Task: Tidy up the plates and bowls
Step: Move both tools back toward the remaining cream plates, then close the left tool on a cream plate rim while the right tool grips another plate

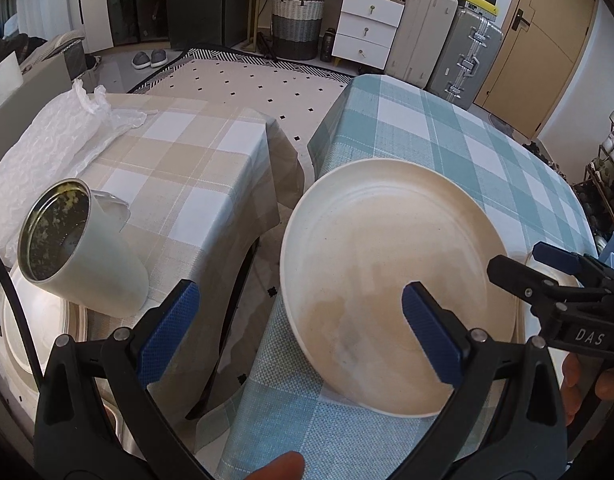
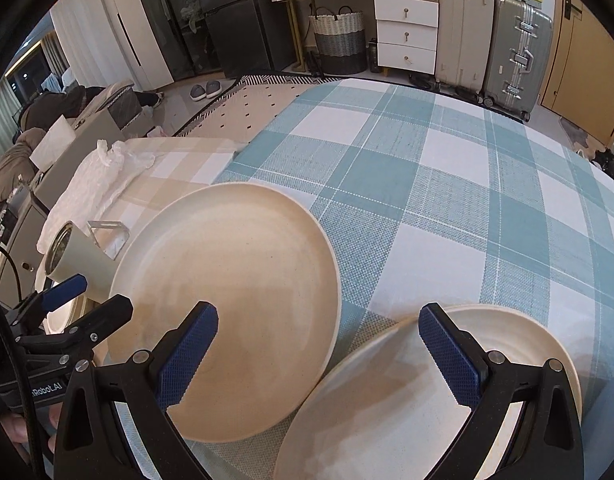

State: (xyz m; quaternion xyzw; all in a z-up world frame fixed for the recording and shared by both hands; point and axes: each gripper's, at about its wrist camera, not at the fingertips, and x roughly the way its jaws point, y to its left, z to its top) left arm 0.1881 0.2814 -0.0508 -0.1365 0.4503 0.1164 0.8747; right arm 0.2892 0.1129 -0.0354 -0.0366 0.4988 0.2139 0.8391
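Left gripper (image 1: 299, 332) is hovering wide open over a cream plate (image 1: 391, 276) lying on the teal checked tablecloth (image 1: 447, 140). Right gripper (image 2: 319, 350), marked "DAS", is spreading open above a second plate (image 2: 387, 400); the left unit is showing "Robot.AI".

Both fisheye views show even, soft indoor light of moderate brightness, without hard glare. Straight lines bow strongly toward the edges, and black vignette fills the corners. The near cream plate (image 1: 391, 276) carries a broad, soft shadow across its lower half; in the right wrist view the same shading falls on the second plate (image 2: 407, 392). The checked cloth on the bench (image 2: 447, 184) is sharp enough to show its weave. Distant furniture stays legible, while the dark cabinet (image 2: 231, 20) reflects faint highlights. Slight softness blurs each plate's nearest rim.
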